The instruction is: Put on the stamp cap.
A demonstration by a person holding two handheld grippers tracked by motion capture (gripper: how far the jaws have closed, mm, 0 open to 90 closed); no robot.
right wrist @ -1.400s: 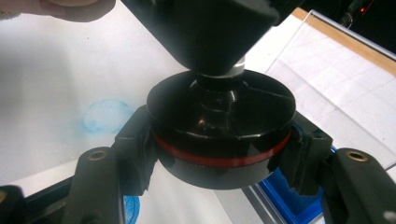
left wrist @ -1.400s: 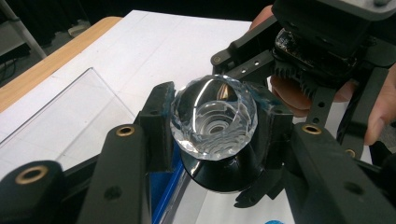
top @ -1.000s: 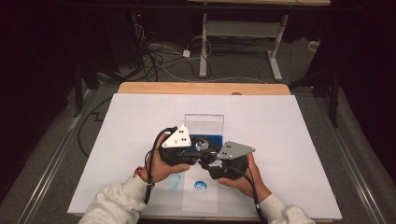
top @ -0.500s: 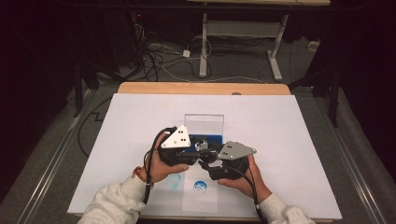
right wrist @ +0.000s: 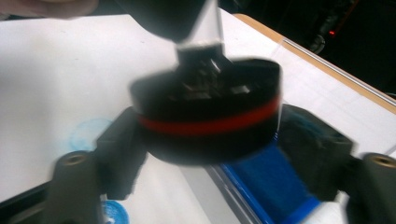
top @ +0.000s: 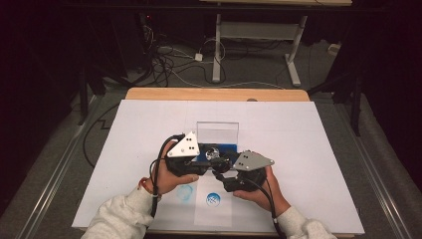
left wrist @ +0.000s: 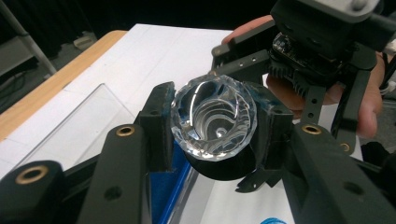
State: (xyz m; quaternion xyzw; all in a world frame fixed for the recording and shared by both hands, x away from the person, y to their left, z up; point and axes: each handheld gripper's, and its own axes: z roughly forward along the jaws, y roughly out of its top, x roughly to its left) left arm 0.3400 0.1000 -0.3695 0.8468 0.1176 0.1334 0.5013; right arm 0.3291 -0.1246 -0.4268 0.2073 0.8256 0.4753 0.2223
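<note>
A round piece with a clear faceted glass top [left wrist: 213, 122] and a black body [left wrist: 224, 169] is held above the table [top: 308, 144]. My left gripper [left wrist: 212, 126] is shut on it, its pads [left wrist: 159, 122] pressing both sides of the glass part. The high view shows that piece [top: 213, 152] between the two hands. In the right gripper view, blurred, the black body has a red band [right wrist: 210, 122]. My right gripper [right wrist: 210, 154] sits around it, and its jaws have just been opening. The right-hand pad [right wrist: 314, 140] stands off the body.
A clear plastic stand [top: 217, 130] with a blue base [top: 230, 145] stands just beyond the hands. Two blue round prints [top: 214, 200] mark the white sheet near the front edge. The wooden table edge [top: 214, 94] runs along the back, with a dark floor and cables beyond.
Both hands have kept their place over the middle of the sheet. The high view is too small to show the right jaws parting.
</note>
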